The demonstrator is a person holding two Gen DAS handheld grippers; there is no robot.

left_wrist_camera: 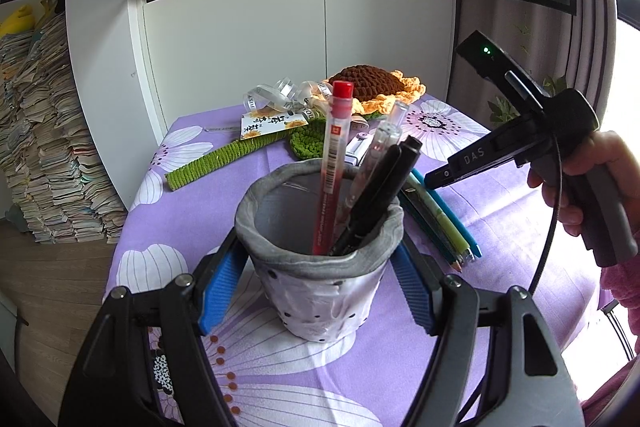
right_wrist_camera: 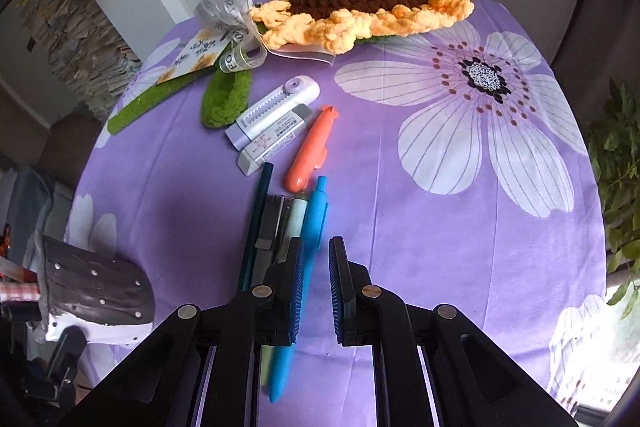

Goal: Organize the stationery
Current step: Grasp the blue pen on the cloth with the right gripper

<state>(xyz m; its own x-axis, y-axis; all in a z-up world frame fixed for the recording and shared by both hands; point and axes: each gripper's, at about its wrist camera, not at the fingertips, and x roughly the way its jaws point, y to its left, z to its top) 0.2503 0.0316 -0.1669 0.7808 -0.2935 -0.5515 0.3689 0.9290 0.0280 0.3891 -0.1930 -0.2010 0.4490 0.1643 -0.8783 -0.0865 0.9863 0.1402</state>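
The left hand-held gripper point(left_wrist_camera: 316, 291) grips the grey, soft-walled pen cup point(left_wrist_camera: 320, 251), its blue-padded fingers point(left_wrist_camera: 220, 291) pressed against the cup's two sides, holding it upright on the purple flower-print tabletop point(right_wrist_camera: 400, 227). The right hand-held gripper point(right_wrist_camera: 314, 291) hovers with its jaws parted and nothing between them, poised just above the bright blue plastic pen point(right_wrist_camera: 308, 247), which lies at the right edge of a small row of loose pens.

The step in hand looks like picking up that blue pen for the cup. To do it well, the right jaws should straddle the barrel across its width, near the middle, so the pen does not swing once lifted. The neighbouring pale-green pen point(right_wrist_camera: 298, 213) and the dark clip pen point(right_wrist_camera: 270, 227) lie touching it, so a clean grasp calls for coming straight down and closing only on the blue barrel. The cup should be kept steady, since its wall looks pliable.

The cup already holds a red-capped gel pen point(left_wrist_camera: 334, 163), a clear-barrelled pen point(left_wrist_camera: 376, 163) and black markers point(left_wrist_camera: 376, 195) leaning right. Farther off lie a lilac correction-tape case point(right_wrist_camera: 276, 105), a white eraser in a printed sleeve point(right_wrist_camera: 272, 141) and an orange rocket-shaped object point(right_wrist_camera: 312, 151).
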